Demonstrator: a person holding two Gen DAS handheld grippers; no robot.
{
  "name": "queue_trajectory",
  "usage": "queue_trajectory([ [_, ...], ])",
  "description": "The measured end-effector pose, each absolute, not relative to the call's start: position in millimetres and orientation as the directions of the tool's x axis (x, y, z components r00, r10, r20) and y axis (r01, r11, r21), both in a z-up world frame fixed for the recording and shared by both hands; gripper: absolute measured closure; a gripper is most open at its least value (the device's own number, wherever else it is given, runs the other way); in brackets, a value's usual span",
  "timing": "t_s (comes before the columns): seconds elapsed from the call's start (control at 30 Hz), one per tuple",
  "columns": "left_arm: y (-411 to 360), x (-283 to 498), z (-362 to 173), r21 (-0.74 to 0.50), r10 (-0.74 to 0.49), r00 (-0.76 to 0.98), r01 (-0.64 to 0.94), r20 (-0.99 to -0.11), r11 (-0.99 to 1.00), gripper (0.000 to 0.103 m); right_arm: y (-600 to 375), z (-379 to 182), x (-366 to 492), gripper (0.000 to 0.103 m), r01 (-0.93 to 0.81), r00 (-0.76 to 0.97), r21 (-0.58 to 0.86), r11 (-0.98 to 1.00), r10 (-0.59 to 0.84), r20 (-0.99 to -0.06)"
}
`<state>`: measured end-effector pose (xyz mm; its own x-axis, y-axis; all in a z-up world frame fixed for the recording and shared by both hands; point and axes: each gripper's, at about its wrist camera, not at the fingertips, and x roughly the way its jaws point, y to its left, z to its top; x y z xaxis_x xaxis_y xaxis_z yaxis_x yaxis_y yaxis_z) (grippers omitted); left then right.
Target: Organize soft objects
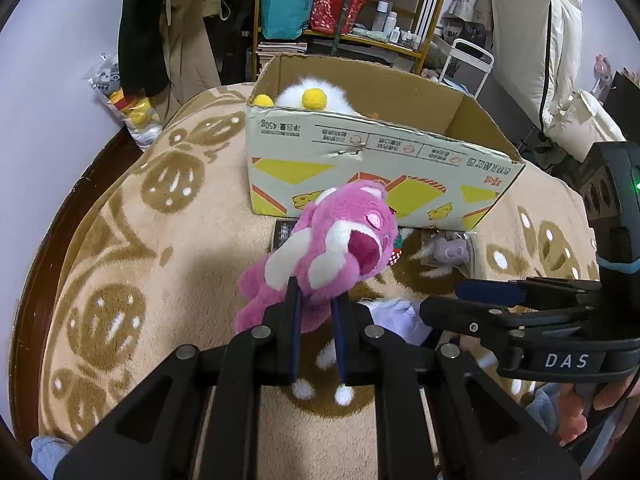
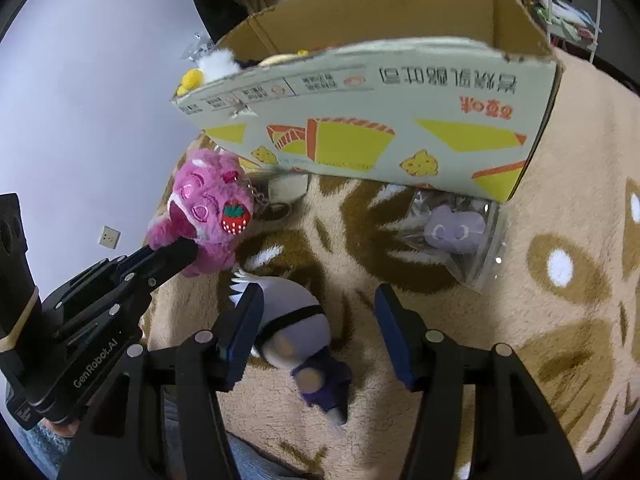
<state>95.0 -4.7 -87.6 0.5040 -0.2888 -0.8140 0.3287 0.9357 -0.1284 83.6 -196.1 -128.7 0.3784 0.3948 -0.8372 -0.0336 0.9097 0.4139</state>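
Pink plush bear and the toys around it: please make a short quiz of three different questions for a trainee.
1. True or false: the left gripper is shut on the pink plush bear.
2. Which toy lies between the open jaws of the right gripper? A) white-haired doll B) purple plush in a clear bag C) yellow-footed white plush
3. Fill in: the white plush sits inside the ____.

Key: 1 true; 2 A, white-haired doll; 3 cardboard box.
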Motion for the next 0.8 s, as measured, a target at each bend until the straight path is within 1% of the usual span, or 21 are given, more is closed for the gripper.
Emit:
queue_trajectory([
  [0.1, -4.7, 94.4, -86.5, -0.127, -0.288, 0.508, 0.327, -0.812, 0.936, 0.089, -192.7, -134.1, 85.4, 0.042, -0.045, 0.334, 0.431, 0.901, 0.420, -0.844],
  [0.17, -4.7, 93.2, -85.5, -0.126, -0.289, 0.509, 0.330, -0.811, 0.935, 0.089, -188.8, -142.0, 87.7, 0.042, -0.047, 0.306, 0.410, 0.911, 0.404, -0.862],
  [0.3, -4.5, 91.3, -82.9, -0.131, -0.295, 0.515, 0.330, -0.805, 0.935, 0.089, -187.2, -146.1, 91.5, 0.042, -0.054, 0.306, 0.375, 0.925, 0.373, -0.876],
  [0.4, -4.2, 89.0, -79.3, -0.132, -0.299, 0.525, 0.331, -0.797, 0.934, 0.089, -187.5, -145.8, 91.1, 0.049, -0.065, 0.313, 0.360, 0.931, 0.362, -0.878],
  [0.53, -1.8, 85.4, -73.9, -0.128, -0.298, 0.540, 0.329, -0.787, 0.936, 0.089, -182.0, -135.5, 85.9, 0.053, -0.083, 0.362, 0.318, 0.945, 0.325, -0.874],
  [0.63, -1.8, 81.9, -67.6, -0.114, -0.290, 0.562, 0.327, -0.775, 0.938, 0.089, -190.3, -120.8, 82.6, 0.053, -0.068, 0.419, 0.306, 0.950, 0.306, -0.855],
  [0.7, -2.2, 79.0, -60.4, -0.098, -0.286, 0.586, 0.332, -0.758, 0.938, 0.089, -200.2, -109.3, 82.0, 0.053, -0.050, 0.464, 0.308, 0.950, 0.295, -0.835],
  [0.8, -3.6, 73.7, -47.8, -0.106, -0.325, 0.619, 0.364, -0.715, 0.925, 0.089, -215.1, -87.9, 75.8, 0.053, -0.021, 0.549, 0.292, 0.956, 0.255, -0.796],
])
